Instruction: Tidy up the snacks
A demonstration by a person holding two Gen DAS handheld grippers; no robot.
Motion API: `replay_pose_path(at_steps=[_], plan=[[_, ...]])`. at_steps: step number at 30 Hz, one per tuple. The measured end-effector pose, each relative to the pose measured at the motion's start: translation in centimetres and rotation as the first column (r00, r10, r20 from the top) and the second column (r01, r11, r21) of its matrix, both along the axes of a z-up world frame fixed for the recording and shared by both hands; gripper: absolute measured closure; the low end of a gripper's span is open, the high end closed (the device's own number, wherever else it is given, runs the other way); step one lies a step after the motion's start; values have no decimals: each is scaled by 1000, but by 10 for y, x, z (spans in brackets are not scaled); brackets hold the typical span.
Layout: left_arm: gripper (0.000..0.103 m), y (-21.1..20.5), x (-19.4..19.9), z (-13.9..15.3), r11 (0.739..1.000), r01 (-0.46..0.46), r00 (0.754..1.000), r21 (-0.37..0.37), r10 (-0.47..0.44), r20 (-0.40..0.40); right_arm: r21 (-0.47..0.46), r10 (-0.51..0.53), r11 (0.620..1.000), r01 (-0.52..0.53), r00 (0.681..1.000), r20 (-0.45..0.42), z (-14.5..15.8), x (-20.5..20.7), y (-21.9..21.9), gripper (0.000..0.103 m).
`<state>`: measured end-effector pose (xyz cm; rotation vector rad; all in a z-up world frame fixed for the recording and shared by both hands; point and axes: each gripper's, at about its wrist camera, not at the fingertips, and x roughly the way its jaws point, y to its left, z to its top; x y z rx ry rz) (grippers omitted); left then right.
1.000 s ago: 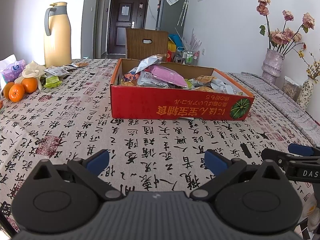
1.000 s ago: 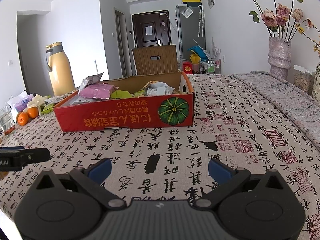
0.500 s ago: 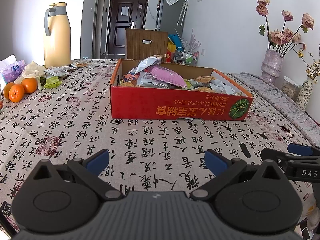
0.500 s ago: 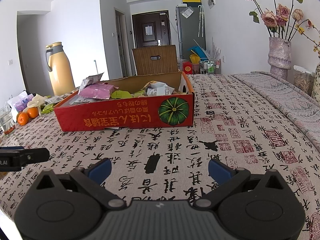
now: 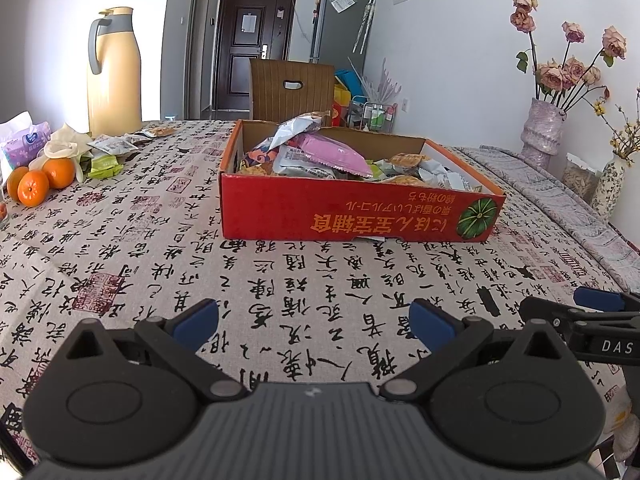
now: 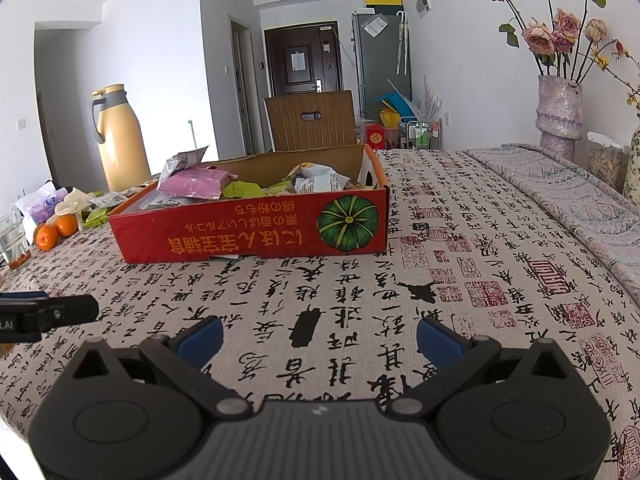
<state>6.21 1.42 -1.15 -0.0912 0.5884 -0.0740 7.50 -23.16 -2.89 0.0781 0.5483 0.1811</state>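
Right gripper (image 5: 592, 312) arm, seen at the left wrist view's right edge: white letters "DAS", cut off by the frame. Red box (image 5: 360, 216) front wall: orange print, upside down, not readable from here. Bench cloth (image 5: 160, 264): black calligraphy and red seal stamps all over, can't read any.

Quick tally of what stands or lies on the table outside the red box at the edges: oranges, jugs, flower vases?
Oranges: 3, at the left edge
Jugs: 1, cream with a grey handle
Flower vases: 2, at the right edge; the second is patterned
Total: 6
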Motion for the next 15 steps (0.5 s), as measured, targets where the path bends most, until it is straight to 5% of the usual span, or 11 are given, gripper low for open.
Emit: replay_pose_path(at_steps=[15], plan=[[0, -1, -1, 3, 1000, 13, 1000, -6, -13, 16, -2, 1, 1000, -1, 1000, -4, -1, 0, 1, 0]])
